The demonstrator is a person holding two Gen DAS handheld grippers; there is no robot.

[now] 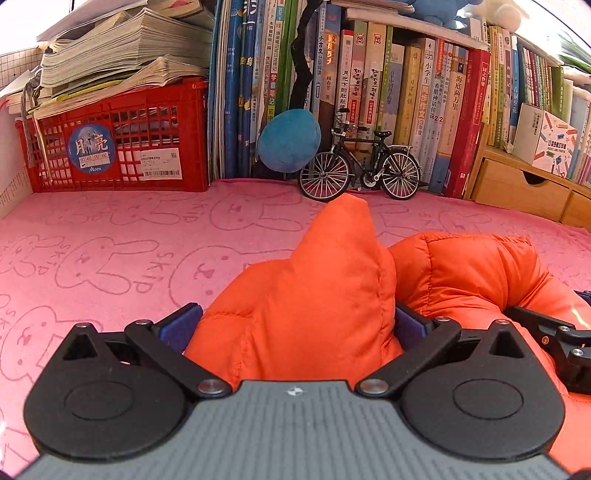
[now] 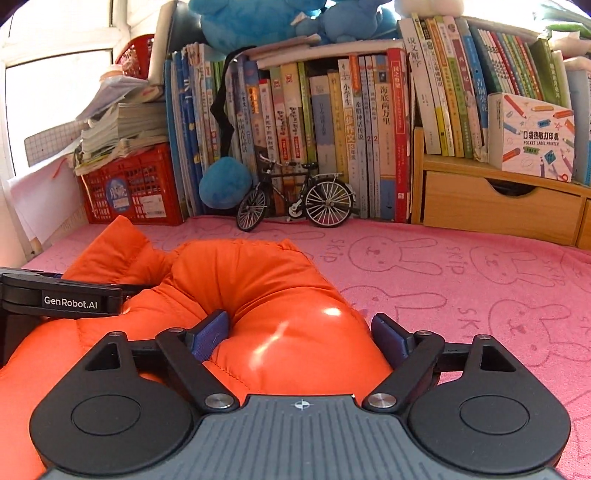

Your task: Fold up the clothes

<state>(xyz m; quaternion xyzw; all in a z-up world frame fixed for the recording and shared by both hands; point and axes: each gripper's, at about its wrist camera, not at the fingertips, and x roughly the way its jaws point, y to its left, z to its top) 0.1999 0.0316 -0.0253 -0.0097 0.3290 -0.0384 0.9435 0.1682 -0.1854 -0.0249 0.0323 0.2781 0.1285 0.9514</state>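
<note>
The orange padded garment (image 1: 314, 295) runs off the lower right edge; the blue plush toys (image 2: 258, 18) are cropped at the top.

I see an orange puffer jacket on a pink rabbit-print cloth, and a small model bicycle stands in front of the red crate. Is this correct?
Not quite. The model bicycle stands in front of the row of books, not the red crate, which sits further left, as the right wrist view shows. The orange puffer jacket and pink rabbit-print cloth are as you say.

Orange quilted puffer garment (image 1: 306, 295) lies bunched on the pink rabbit-print cloth (image 1: 110, 258), one corner raised to a point, a padded roll beside it
</note>
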